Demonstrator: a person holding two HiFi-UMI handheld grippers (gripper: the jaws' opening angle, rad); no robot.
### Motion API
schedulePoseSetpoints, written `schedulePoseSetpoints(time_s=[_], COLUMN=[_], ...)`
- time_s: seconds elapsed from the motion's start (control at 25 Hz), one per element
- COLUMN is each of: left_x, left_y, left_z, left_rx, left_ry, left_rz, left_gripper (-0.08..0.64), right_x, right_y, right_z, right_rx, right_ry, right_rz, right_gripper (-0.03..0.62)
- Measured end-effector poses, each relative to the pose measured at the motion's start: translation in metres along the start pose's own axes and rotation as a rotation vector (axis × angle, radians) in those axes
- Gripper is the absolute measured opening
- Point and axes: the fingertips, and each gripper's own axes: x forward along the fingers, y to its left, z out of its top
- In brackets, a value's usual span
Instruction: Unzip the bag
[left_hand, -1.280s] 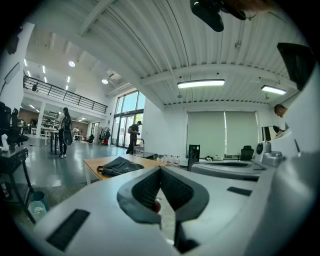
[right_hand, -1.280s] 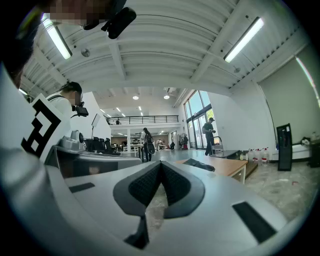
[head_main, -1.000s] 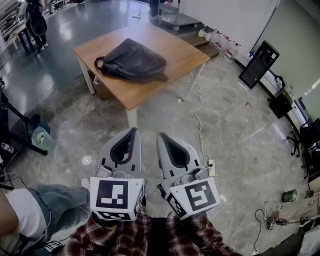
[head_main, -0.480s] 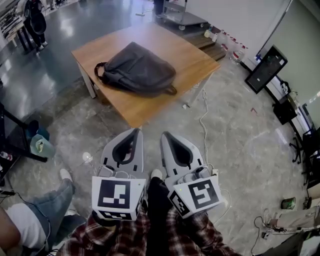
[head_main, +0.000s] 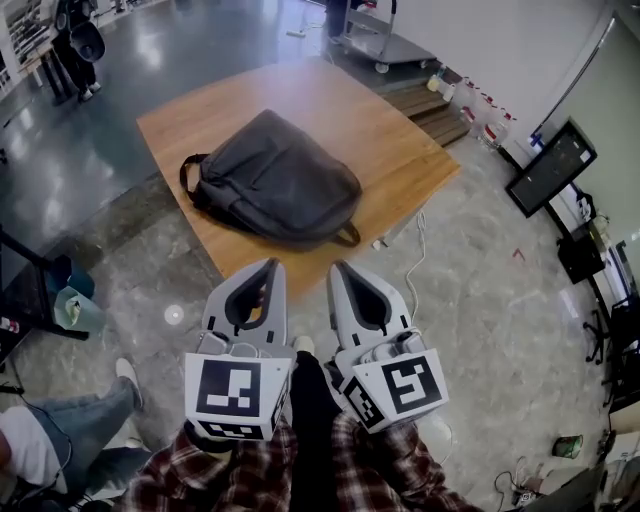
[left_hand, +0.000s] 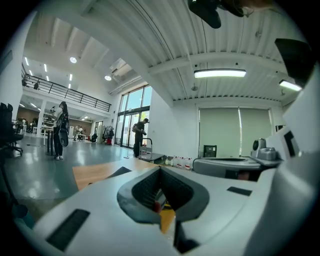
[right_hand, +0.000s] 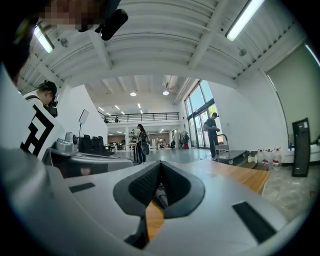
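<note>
A dark grey backpack lies flat on a wooden table, its top handle toward the left and a strap loop at its near right edge. Its zip is too small to make out. Both grippers hang side by side over the floor, short of the table's near corner and apart from the bag. My left gripper is shut with nothing in it, and so is my right gripper. The left gripper view shows the closed jaws with a strip of table beyond; the right gripper view shows the same.
A wheeled cart and bottles stand behind the table. A black monitor leans at right. A white cable trails on the floor by the table's corner. A jeans-clad leg is at lower left; another person stands far left.
The table and backpack have come closer and lower in the head view. Both grippers keep the same shut pose side by side.
</note>
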Motion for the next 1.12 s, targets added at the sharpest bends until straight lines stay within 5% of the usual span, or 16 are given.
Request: schedulePoseSetpoints(time_s=[0.56, 1.12], left_x=[0.190, 0.288], left_y=[0.044, 0.073], left_z=[0.026, -0.006], left_rx=[-0.042, -0.031], left_ry=[0.028, 0.149], left_rz=[0.112, 0.064], left_gripper=[0.008, 0.008], right_x=[0.154, 0.218], right_y=[-0.131, -0.193], right_z=[0.006, -0.028], right_rx=[0.004, 0.060], right_ry=[0.071, 0.139], right_rz=[0.120, 0.054], right_gripper=[0.009, 0.009])
